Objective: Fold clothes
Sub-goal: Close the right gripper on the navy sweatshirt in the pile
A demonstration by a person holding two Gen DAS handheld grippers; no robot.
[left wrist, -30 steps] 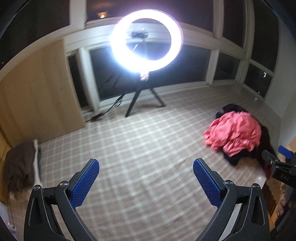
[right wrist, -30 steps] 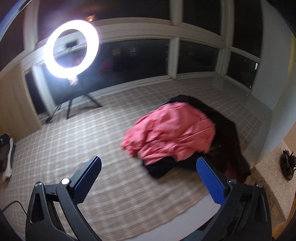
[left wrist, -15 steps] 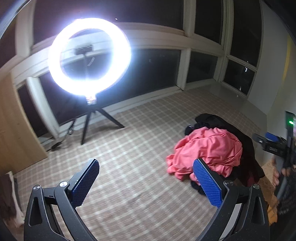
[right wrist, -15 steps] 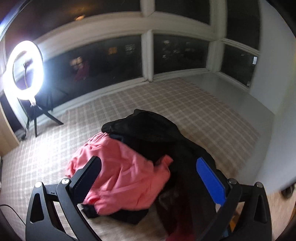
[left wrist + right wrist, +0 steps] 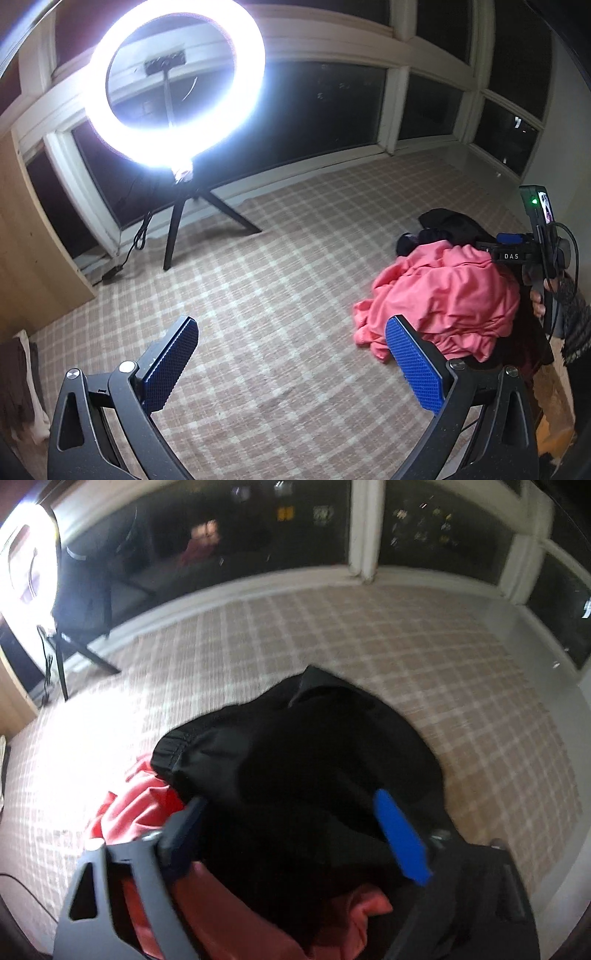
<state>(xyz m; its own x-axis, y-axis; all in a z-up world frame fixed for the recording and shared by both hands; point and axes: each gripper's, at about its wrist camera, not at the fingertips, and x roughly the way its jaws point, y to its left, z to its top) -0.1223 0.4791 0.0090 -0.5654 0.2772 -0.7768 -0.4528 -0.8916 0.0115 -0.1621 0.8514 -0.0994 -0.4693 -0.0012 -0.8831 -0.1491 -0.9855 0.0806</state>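
Tongs: your right pair [image 5: 291, 834] spread wide, low over the black garment [image 5: 314, 753] atop the pink garment [image 5: 443, 295]; your left pair [image 5: 291, 363] spread, empty, above the checked floor mat [image 5: 277, 295]. Ring light [image 5: 177, 81] behind.

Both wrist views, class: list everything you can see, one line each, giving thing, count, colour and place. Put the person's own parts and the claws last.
pink garment: one, pink, crumpled on the checked mat, in the pile at the right
black garment: at least one, black, in the same pile, partly over the pink one
checked mat: one, beige and white, covering the floor
ring light: one, white, lit, on a black tripod by the windows
cable: one, black, running down beside the tripod
windows: several panes, dark, white frames, along the far wall
wooden panel: one, light brown, far left
brown cloth: one, left edge
hand: one, gripping the right claw's handle
left claw: one, black with blue pads, open above the mat
right claw: one, open, over the black garment
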